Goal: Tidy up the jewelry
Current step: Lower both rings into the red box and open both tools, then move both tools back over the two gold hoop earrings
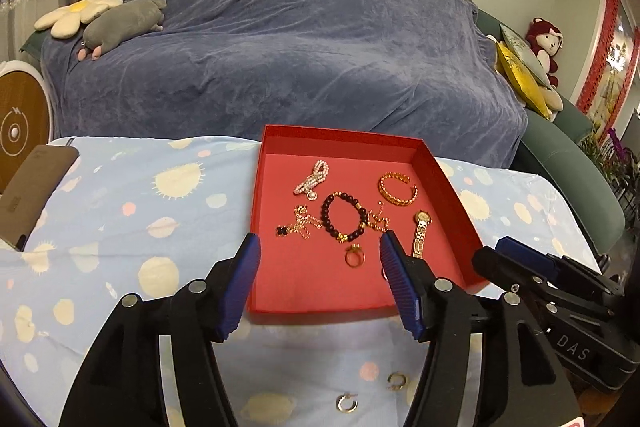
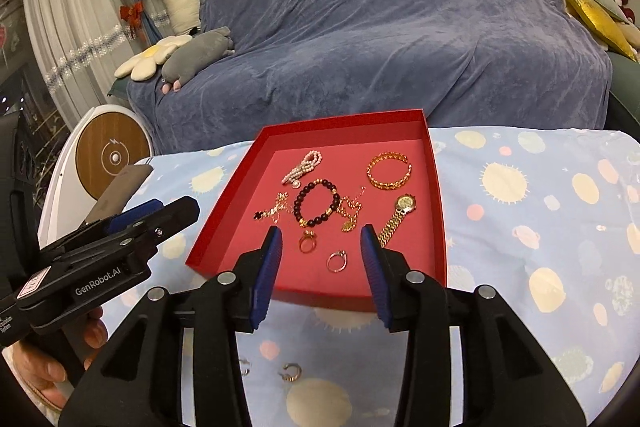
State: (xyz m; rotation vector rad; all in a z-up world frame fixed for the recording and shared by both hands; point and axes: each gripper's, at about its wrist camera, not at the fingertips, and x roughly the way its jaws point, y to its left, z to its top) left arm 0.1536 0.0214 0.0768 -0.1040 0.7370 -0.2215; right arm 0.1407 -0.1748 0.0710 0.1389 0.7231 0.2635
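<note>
A red tray [image 1: 452,195] [image 2: 224,211] on the table holds a pearl bracelet [image 1: 312,179], a dark bead bracelet [image 1: 344,217] [image 2: 318,203], a gold bangle [image 1: 398,189] [image 2: 389,171], a gold watch [image 1: 421,233] [image 2: 400,213], gold chains [image 1: 302,225], a gold ring [image 1: 355,255] [image 2: 308,242] and a silver ring [image 2: 337,261]. Two hoop earrings [image 1: 347,403] [image 1: 397,381] [image 2: 291,371] lie on the cloth in front of the tray. My left gripper [image 1: 320,267] is open and empty over the tray's near edge. My right gripper [image 2: 322,259] is open and empty beside it.
The table has a light blue cloth [image 1: 120,211] with planet prints. A brown case [image 1: 32,191] lies at its left edge. A sofa under a blue cover [image 1: 300,47] stands behind, with plush toys [image 1: 120,27]. A round white device [image 2: 112,155] stands at the left.
</note>
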